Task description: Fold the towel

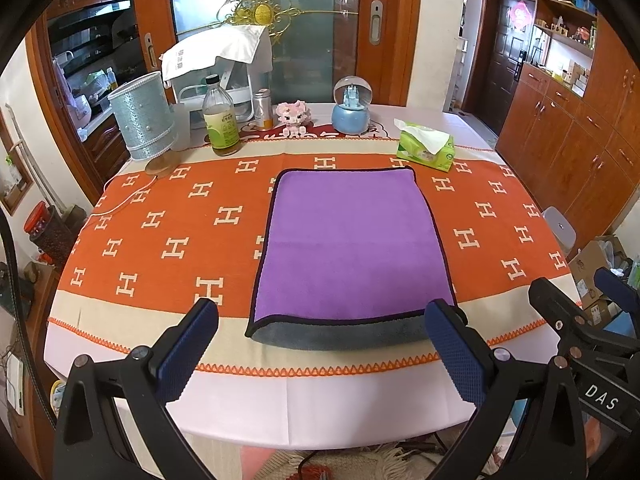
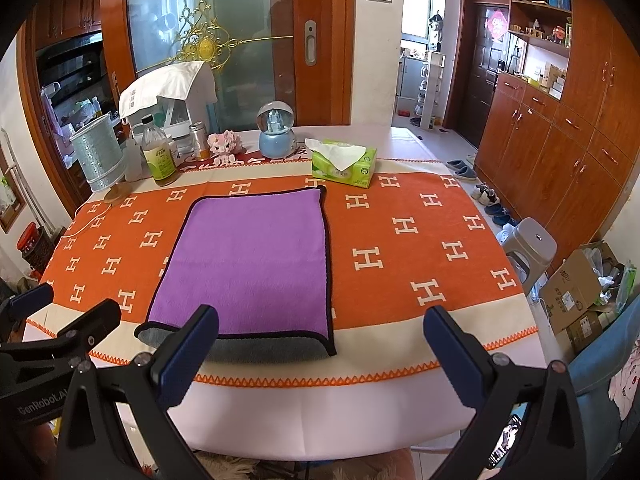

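A purple towel (image 1: 348,240) with a dark border lies flat on the orange patterned tablecloth (image 1: 160,240), folded once so a grey underside strip shows at its near edge. It also shows in the right wrist view (image 2: 252,264). My left gripper (image 1: 320,344) is open and empty, hovering over the table's near edge just short of the towel. My right gripper (image 2: 320,348) is open and empty, to the right of the left one, with its left finger near the towel's near edge. The right gripper also shows in the left wrist view (image 1: 580,304), and the left gripper in the right wrist view (image 2: 60,312).
At the table's far side stand a green tissue box (image 1: 426,148), a blue snow globe (image 1: 353,106), a pink toy (image 1: 295,117), a bottle (image 1: 220,116), a can and a silver lamp (image 1: 144,120). A grey stool (image 2: 528,248) and cardboard boxes (image 2: 576,292) are on the right.
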A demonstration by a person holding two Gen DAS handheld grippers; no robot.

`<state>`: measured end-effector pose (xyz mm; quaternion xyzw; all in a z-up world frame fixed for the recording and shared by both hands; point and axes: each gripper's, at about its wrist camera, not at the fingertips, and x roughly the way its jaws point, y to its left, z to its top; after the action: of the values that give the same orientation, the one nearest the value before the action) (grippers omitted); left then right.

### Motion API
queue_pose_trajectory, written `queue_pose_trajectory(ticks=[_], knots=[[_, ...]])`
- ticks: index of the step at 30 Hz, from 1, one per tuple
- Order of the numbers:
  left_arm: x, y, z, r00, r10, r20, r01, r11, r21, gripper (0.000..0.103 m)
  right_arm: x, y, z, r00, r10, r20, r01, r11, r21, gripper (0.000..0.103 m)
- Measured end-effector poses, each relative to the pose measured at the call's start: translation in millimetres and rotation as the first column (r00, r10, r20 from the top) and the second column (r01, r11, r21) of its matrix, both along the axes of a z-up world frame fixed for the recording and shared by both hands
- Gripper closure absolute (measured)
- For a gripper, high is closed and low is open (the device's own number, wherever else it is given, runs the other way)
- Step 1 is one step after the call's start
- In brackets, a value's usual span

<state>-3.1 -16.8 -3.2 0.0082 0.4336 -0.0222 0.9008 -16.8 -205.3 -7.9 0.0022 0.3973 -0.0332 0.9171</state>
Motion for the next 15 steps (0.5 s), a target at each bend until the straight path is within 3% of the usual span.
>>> queue_pose_trajectory(ticks=[15], knots=[[0.3, -5.3, -1.5, 1.000, -0.003, -0.006, 0.003, 1.000, -0.003, 0.001, 5.3, -2.0, 8.8, 1.000, 0.000, 0.009, 0.000, 1.000, -0.008, 0.000]])
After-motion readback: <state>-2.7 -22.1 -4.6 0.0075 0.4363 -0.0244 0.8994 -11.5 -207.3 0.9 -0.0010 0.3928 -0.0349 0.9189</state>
